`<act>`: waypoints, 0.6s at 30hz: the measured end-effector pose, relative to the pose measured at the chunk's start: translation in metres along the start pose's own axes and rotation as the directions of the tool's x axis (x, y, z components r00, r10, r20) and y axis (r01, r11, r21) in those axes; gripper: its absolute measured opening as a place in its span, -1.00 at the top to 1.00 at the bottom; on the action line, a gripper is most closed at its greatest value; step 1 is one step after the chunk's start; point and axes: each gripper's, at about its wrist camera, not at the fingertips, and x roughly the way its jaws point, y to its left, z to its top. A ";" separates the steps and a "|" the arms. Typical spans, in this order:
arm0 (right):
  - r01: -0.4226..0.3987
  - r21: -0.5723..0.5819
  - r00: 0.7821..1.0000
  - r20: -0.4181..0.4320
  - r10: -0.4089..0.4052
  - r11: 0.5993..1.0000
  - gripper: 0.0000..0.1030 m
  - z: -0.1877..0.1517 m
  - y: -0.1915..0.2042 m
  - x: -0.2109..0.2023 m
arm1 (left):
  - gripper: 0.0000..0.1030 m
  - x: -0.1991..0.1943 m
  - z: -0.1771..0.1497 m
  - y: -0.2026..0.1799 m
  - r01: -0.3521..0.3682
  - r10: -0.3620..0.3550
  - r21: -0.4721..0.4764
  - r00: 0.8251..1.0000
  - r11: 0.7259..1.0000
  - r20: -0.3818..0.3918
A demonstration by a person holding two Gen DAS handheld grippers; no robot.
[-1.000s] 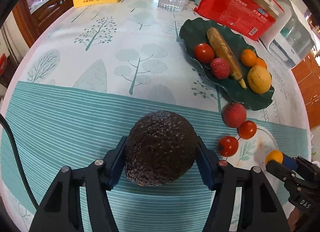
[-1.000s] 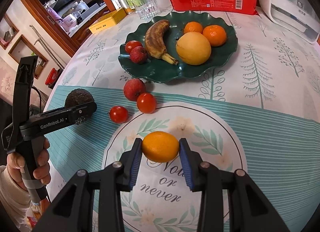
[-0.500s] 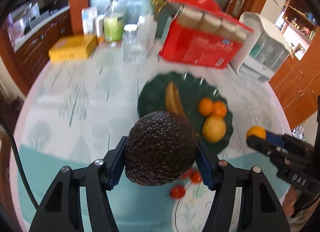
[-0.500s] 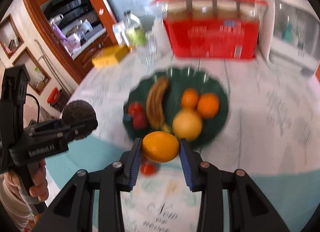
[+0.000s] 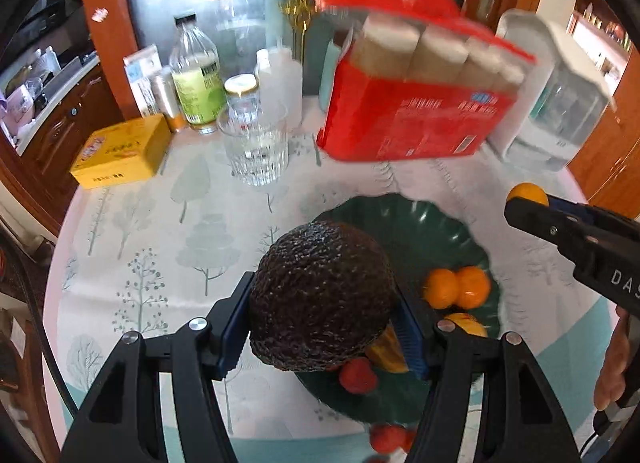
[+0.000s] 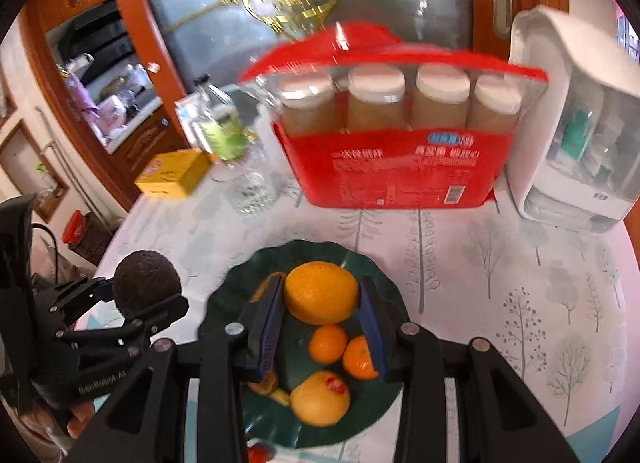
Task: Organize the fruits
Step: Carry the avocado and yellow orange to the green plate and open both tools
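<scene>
My left gripper (image 5: 322, 313) is shut on a dark, bumpy avocado (image 5: 320, 295), held in the air above the near left part of the green leaf-shaped plate (image 5: 400, 219). My right gripper (image 6: 322, 313) is shut on an orange (image 6: 320, 292), hanging over the same plate (image 6: 308, 253). On the plate lie two small oranges (image 6: 344, 349), a larger yellow fruit (image 6: 320, 397) and a mostly hidden banana (image 6: 264, 383). In the left wrist view the right gripper (image 5: 532, 203) with its orange shows at the right. The left gripper (image 6: 140, 303) with the avocado (image 6: 146, 281) appears at the left of the right wrist view.
A red pack of paper cups (image 5: 412, 119) stands behind the plate, a white appliance (image 6: 576, 123) to its right. A glass (image 5: 256, 147), bottles (image 5: 196, 83) and a yellow box (image 5: 120, 151) sit at the back left. Red fruits (image 5: 388, 437) lie on the tablecloth before the plate.
Both grippers rose from the table and moved forward toward the plate, still carrying the avocado and the orange. They now hang over the plate; the red fruits have dropped to the bottom edge.
</scene>
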 end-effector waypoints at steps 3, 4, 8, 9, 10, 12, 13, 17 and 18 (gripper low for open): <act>-0.004 0.018 0.998 -0.061 0.005 1.000 0.27 -0.005 -0.003 0.031 | -0.21 0.029 -0.001 0.000 -0.003 0.003 0.008 0.999 1.000 -0.048; -0.001 0.018 0.997 -0.077 0.002 1.000 0.27 -0.007 -0.004 0.039 | -0.21 0.038 -0.002 -0.001 -0.001 0.002 0.012 0.998 1.000 -0.062; 0.005 0.027 0.993 -0.120 -0.001 1.000 0.27 -0.014 -0.003 0.063 | -0.21 0.060 -0.005 -0.001 0.014 -0.012 0.020 0.995 1.000 -0.095; 0.006 0.028 0.992 -0.126 -0.002 1.000 0.27 -0.015 -0.003 0.067 | -0.21 0.064 -0.006 -0.001 0.017 -0.014 0.022 0.995 1.000 -0.099; 0.008 0.027 0.991 -0.134 -0.004 1.000 0.27 -0.017 -0.004 0.072 | -0.21 0.069 -0.005 -0.001 0.020 -0.017 0.023 0.995 1.000 -0.103; 0.014 0.021 0.989 -0.145 -0.010 1.000 0.27 -0.018 -0.004 0.079 | -0.21 0.076 -0.005 -0.001 0.024 -0.021 0.025 0.993 0.999 -0.113; 0.019 0.015 0.988 -0.155 -0.016 1.000 0.26 -0.020 -0.004 0.083 | -0.21 0.078 -0.005 -0.001 0.025 -0.022 0.025 0.993 0.999 -0.117; 0.031 0.009 0.983 -0.182 -0.029 0.999 0.26 -0.021 -0.006 0.092 | -0.31 0.080 -0.002 0.001 0.018 -0.016 0.016 0.995 1.000 -0.099; 0.027 0.011 0.982 -0.186 -0.024 1.000 0.25 -0.021 -0.007 0.093 | -0.41 0.079 -0.001 0.002 0.019 -0.017 0.015 0.995 1.000 -0.096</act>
